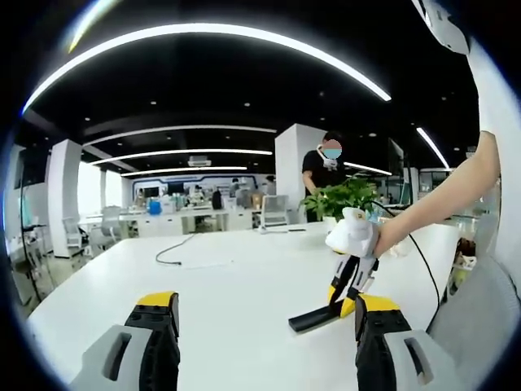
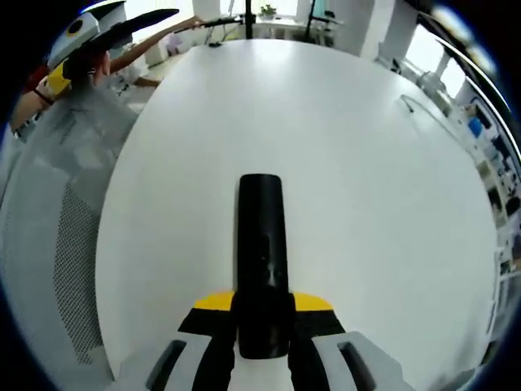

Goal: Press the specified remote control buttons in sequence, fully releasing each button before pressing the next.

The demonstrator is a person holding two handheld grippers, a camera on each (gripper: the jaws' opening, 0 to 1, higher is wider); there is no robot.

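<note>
**One remote, pinched in your right claw, none of its buttons under the left yet**

Two views, taken in turn.

Left gripper view: your left claw (image 1: 264, 342) stands spread, jaws wide apart with nothing between them, low over the white table (image 1: 228, 285). Your right claw (image 1: 346, 297) comes in from the right side, held by a hand (image 1: 383, 236), and pinches the remote (image 1: 316, 317) at one end. The remote looks to lie low on or just over the table, between the left jaws' line and slightly right of centre, near your left claw's right jaw. Its long axis runs slantwise across this view, free end toward lower left. A cable (image 1: 183, 254) lies farther off on the table, and a plant (image 1: 346, 199) stands beyond.

Right gripper view: your right claw (image 2: 262, 346) is pressed together on the near end of the remote (image 2: 260, 244), which points straight ahead along the jaws, over the table (image 2: 366, 163). Buttons are too dark to make out. Your left claw (image 2: 98, 32) shows at upper left, well apart from the remote's far end.

Judging by this, the left claw is the pressing hand; it needs to come over the remote's top face, crossing toward the right claw.
</note>
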